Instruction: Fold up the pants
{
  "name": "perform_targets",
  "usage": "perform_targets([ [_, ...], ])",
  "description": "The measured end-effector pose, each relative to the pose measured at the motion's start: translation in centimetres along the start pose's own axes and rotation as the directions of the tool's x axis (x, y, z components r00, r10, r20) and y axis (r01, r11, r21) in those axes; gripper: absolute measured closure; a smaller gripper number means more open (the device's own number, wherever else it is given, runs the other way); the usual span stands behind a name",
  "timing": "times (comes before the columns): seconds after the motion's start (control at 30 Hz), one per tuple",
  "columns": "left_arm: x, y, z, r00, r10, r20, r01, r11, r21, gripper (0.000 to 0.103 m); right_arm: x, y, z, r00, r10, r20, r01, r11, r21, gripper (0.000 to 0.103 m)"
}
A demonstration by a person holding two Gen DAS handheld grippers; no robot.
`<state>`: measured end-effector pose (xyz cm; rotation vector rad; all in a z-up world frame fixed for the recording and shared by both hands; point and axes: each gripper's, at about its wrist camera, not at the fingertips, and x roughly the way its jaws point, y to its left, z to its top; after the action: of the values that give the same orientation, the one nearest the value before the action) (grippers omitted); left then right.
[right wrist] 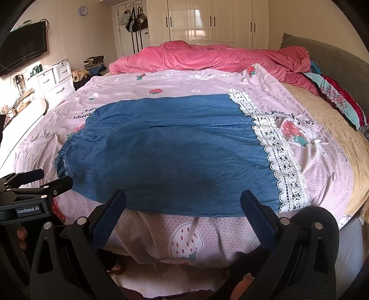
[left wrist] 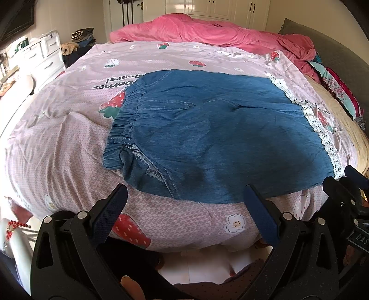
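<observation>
Blue denim pants lie flat on the bed, folded lengthwise so that one leg covers the other. The gathered elastic waistband points to the left and the white lace hem to the right. The near long edge of the pants runs close to the near side of the bed, where a small fold of fabric below the waistband shows the inner seam.

The pants rest on a pink sheet printed with strawberries and small flowers. The sheet covers most of the mattress. Beyond it, a rumpled pink blanket is heaped across the far side of the bed. A tan cover shows at the right, past the sheet's edge.

The left gripper hovers just before the near edge of the pants, fingers spread wide and holding nothing. The right gripper is likewise spread wide and empty, level with the same edge and nearer the lace hem.

White drawers stand at the left wall, and white wardrobe doors line the far wall.
</observation>
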<state>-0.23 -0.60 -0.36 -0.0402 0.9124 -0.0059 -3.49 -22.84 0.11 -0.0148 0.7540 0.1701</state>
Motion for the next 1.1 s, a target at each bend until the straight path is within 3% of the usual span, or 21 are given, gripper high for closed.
perform_targets([
  [1.1, 0.28, 0.07, 0.21, 1.000, -0.006, 0.000, 0.006, 1.000, -0.003, 0.009, 0.40, -0.22, 0.26, 1.000, -0.007, -0.001, 0.007, 1.000, -0.011, 0.004],
])
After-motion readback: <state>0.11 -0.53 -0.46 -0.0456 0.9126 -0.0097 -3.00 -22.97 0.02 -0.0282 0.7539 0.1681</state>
